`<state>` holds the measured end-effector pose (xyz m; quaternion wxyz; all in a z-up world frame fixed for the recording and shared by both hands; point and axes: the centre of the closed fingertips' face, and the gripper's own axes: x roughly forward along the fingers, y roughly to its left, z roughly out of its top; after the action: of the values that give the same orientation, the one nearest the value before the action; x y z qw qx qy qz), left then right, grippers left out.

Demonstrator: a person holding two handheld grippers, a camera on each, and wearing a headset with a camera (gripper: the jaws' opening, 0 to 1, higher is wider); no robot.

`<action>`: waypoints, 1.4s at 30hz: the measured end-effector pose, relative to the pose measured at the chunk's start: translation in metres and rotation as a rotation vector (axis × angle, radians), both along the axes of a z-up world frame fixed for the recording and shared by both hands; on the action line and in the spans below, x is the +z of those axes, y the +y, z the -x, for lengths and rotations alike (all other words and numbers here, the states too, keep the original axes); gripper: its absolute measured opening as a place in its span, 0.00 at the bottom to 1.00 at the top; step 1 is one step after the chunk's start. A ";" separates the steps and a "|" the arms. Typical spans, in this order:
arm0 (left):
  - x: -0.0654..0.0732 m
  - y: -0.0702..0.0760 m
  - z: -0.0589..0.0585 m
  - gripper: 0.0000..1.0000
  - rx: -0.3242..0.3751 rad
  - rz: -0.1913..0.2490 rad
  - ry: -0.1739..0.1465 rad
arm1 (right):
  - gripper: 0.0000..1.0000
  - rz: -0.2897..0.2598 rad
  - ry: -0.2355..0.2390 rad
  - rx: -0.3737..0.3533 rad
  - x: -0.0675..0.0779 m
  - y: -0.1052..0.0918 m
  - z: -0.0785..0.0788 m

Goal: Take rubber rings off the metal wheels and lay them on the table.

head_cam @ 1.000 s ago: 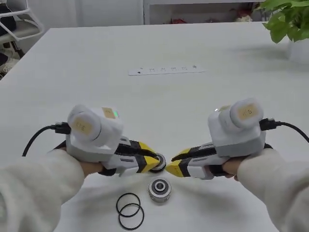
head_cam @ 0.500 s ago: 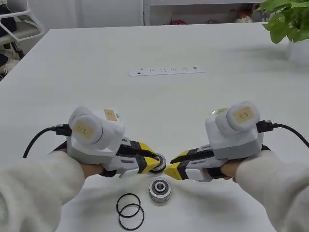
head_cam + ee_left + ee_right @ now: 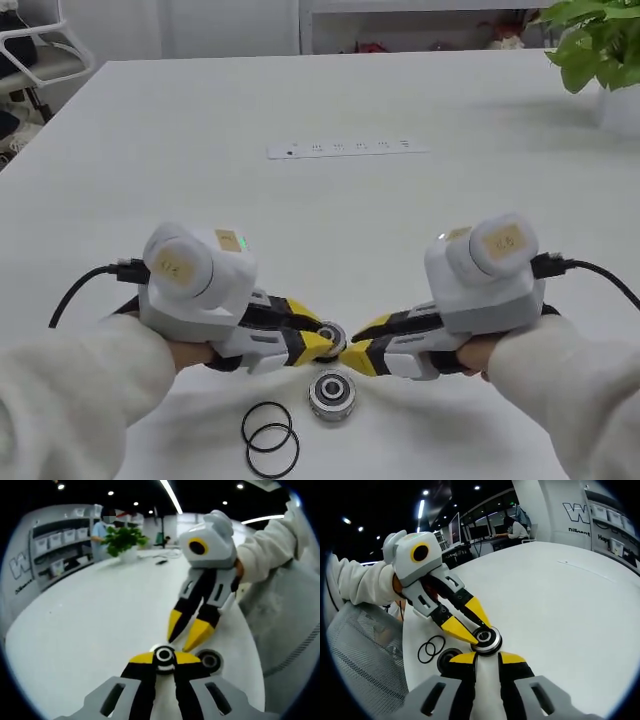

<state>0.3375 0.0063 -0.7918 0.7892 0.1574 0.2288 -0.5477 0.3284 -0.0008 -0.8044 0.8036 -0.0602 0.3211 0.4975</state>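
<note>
Your left hand-held gripper (image 3: pixel 322 342) grasps the wheel (image 3: pixel 486 637); your right hand-held gripper (image 3: pixel 185 634), jaws parted, points straight at it from just beside.

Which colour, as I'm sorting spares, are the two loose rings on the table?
Black; the rubber rings show best in the head view, beside the metal wheel.

Left tool (image 3: pixel 320 341) holds wheel (image 3: pixel 332 334) beside right tool (image 3: pixel 357 352).

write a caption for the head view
Left gripper holds a metal wheel, right gripper at its rim; second wheel and two rubber rings lie on the table.
</note>
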 end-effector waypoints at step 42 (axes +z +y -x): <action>-0.001 -0.002 0.003 0.14 -0.005 -0.011 -0.023 | 0.00 -0.052 0.066 -0.139 0.007 -0.007 -0.013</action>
<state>0.3347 0.0048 -0.7924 0.7895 0.1686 0.2222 -0.5466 0.3410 -0.0078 -0.7969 0.8265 -0.0006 0.3376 0.4505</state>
